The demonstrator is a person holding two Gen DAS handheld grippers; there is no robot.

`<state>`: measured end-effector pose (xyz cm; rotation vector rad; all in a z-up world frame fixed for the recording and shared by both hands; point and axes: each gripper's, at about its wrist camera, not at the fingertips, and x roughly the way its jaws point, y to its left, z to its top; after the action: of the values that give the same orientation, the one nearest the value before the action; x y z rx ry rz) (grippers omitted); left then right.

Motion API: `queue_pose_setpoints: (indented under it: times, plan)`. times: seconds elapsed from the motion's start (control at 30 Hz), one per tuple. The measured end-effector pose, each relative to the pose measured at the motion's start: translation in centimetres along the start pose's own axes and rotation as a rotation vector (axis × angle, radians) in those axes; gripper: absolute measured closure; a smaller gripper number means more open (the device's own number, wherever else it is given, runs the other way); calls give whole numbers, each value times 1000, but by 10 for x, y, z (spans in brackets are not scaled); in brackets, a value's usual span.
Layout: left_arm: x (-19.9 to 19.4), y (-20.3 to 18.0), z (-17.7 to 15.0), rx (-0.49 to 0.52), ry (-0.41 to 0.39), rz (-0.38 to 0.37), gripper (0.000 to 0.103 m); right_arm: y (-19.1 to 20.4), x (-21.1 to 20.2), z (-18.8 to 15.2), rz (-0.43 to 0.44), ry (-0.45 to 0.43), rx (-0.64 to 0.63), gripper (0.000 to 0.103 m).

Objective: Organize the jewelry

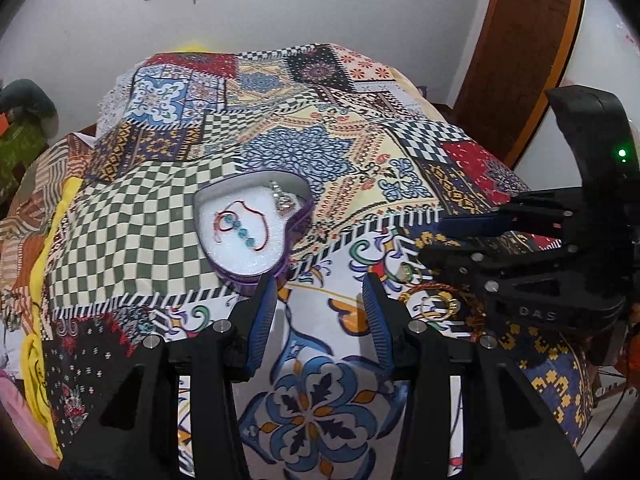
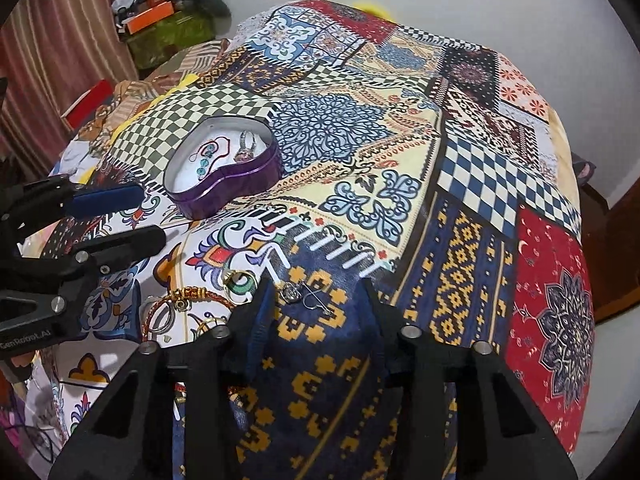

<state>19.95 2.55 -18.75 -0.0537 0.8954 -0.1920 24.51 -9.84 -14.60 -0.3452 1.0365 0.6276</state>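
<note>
Ribbed blue fingers, heart-shaped tin

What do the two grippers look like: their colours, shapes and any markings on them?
Both are matte black plastic frames with triangular cut-outs and round silver bolt heads. The left gripper has two fingers faced with ribbed blue pads. The right gripper is built alike; seen from the left wrist camera, its body shows a green light and the pale letters "DAS". The left gripper's side reads "GenRobot.AI".

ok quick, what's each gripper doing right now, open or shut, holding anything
Left gripper: open, holding nothing.
Right gripper: open, holding nothing, with a small silver earring on the cloth between its fingers.
</note>
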Motion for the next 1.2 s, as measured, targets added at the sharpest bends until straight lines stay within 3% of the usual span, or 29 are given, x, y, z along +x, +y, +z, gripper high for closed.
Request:
queue_pose_setpoints:
  times: [0.2, 0.5, 0.8, 1.2]
  plan:
    - [6, -12, 3, 18, 10, -40, 67, -4, 0, 1, 3, -11, 22, 93]
    - [13, -33, 8, 49, 28, -91, 82, -14, -16, -5, 5, -47, 57, 94]
    - [32, -42, 10, 40, 69, -73, 97, -19, -31, -9, -2, -82, 69, 94]
    - [4, -34, 18, 12, -20, -31, 98, -18, -43, -6, 3, -114, 79, 94]
